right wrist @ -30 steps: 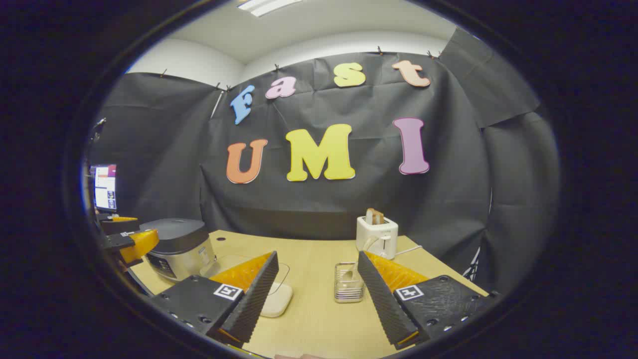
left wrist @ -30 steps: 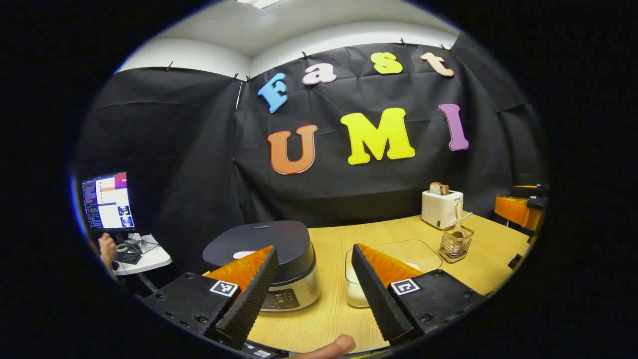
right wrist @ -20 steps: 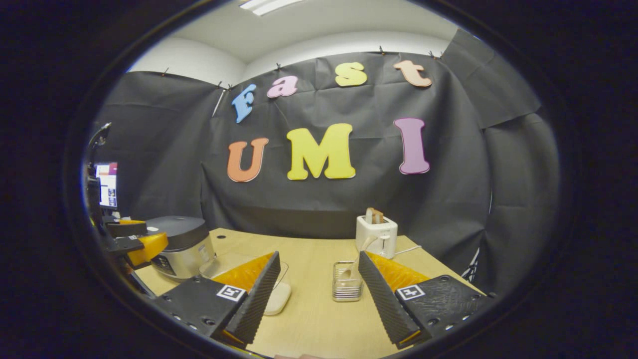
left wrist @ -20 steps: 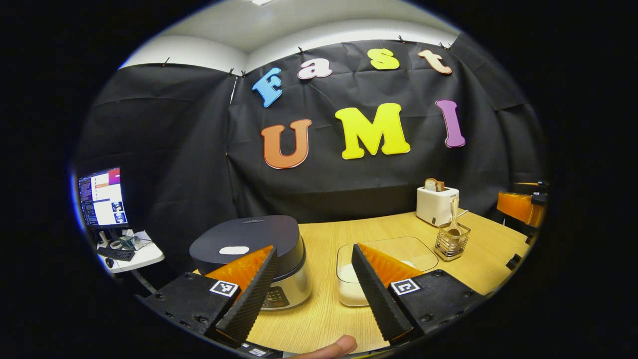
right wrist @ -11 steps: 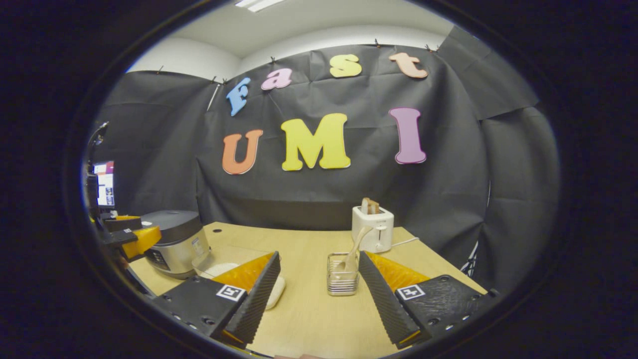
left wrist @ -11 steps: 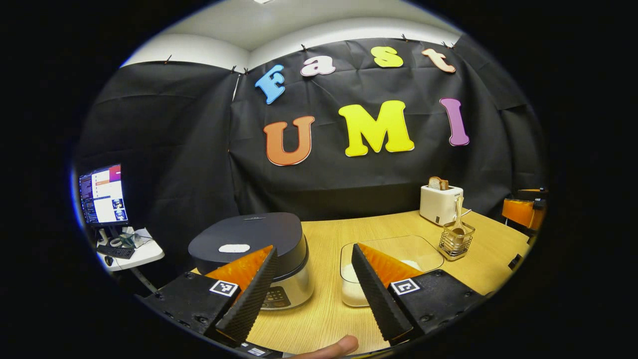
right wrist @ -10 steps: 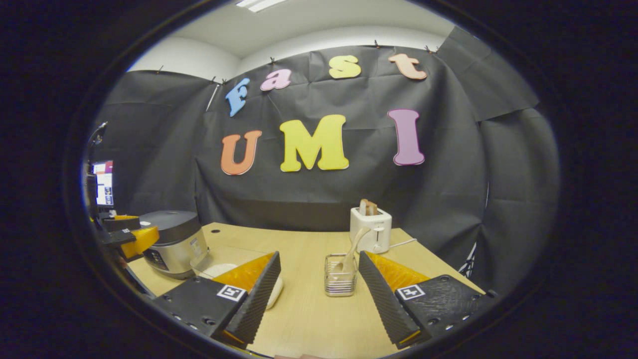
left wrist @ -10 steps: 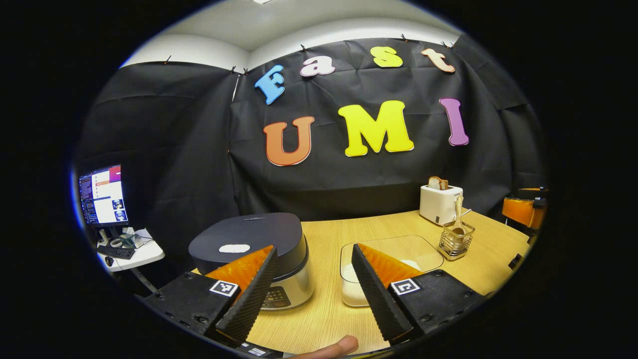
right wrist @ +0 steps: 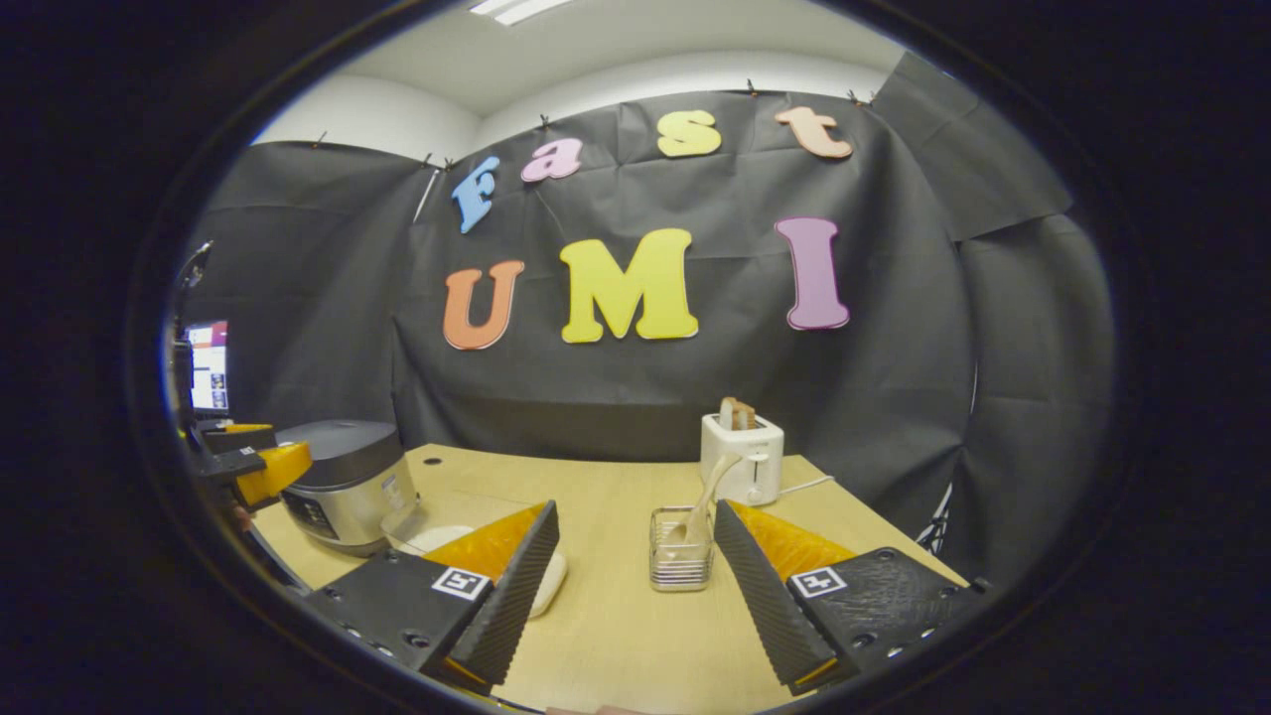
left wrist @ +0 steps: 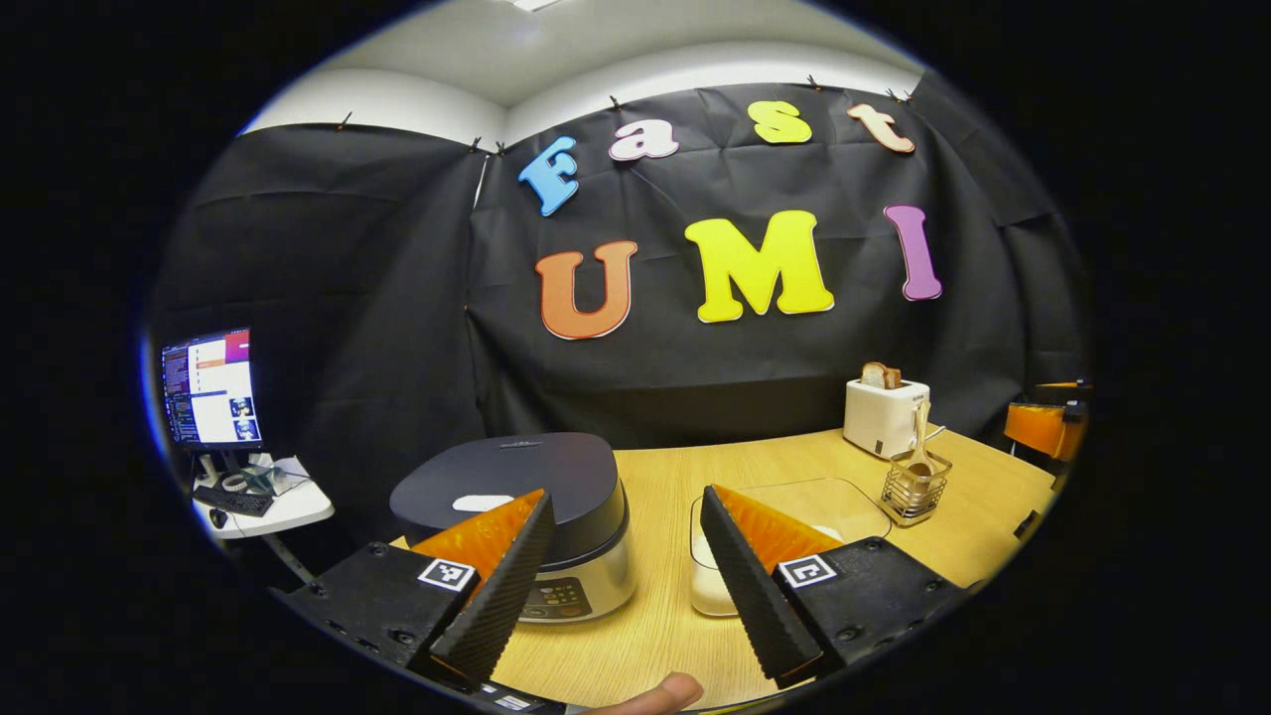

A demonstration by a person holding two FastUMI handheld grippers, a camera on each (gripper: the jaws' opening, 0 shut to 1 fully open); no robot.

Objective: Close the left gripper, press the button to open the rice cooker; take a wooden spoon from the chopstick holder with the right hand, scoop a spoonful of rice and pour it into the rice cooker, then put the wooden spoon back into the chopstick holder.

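In the left gripper view, the left gripper [left wrist: 621, 581] hangs over the near edge of the wooden table [left wrist: 854, 459] with its two fingers spread wide and nothing between them. Just past its left finger stands the rice cooker [left wrist: 526, 516], dark lid down, its control panel facing the camera. Beside the cooker, past the right finger, sits a clear container [left wrist: 794, 511] with white rice at its bottom. A fingertip [left wrist: 650, 693] of the person shows at the bottom edge.

In the right gripper view, the right gripper [right wrist: 635, 586] is likewise spread apart and empty, above the table. Straight ahead between its fingers stands the wire chopstick holder [right wrist: 681, 558], with the wooden spoon [right wrist: 703, 504] leaning up out of it, bowl end down. Behind the holder is a white toaster [right wrist: 742, 457] with what looks like sliced bread in its slots. At the far left of that view the other gripper is near the cooker's front; whether it touches is unclear.

A monitor [left wrist: 211, 390] stands on a small side table [left wrist: 273, 504].
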